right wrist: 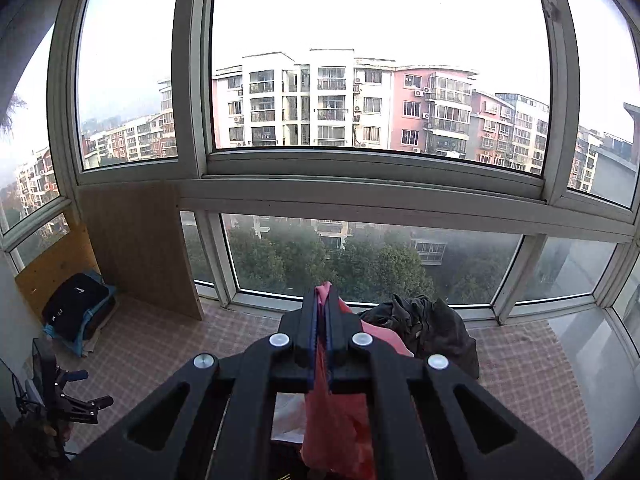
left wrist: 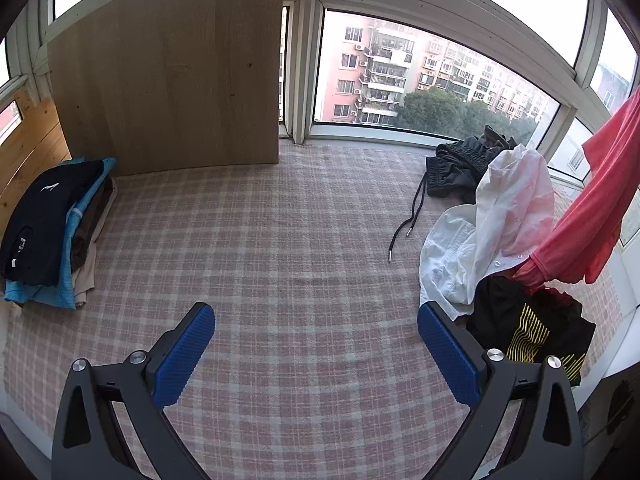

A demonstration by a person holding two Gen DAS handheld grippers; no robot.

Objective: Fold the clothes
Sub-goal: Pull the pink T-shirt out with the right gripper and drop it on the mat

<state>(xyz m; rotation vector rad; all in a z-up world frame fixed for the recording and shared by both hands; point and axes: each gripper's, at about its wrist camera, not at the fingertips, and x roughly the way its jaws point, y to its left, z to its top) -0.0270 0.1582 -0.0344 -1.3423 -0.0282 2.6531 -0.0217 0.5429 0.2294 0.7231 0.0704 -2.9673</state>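
Glazed bay windows (right wrist: 380, 60) enclosed a bench covered in pink-and-white checked woven cloth (left wrist: 280, 248). At its left edge, against a pale wooden panel (left wrist: 168, 68), lay a flat stack of folded garments (left wrist: 48, 232), navy on top, so part of the work appeared done. Near the right edge an unfolded heap remained: dark drawstring shorts (left wrist: 460, 164), a crumpled white shirt (left wrist: 500, 216) and a black top with yellow lines (left wrist: 528, 328). The right gripper (right wrist: 322, 320) was clenched on a thin coral-red garment (left wrist: 592, 208), raised above the heap. The left gripper (left wrist: 316, 344) stood released, empty, over the bare centre.
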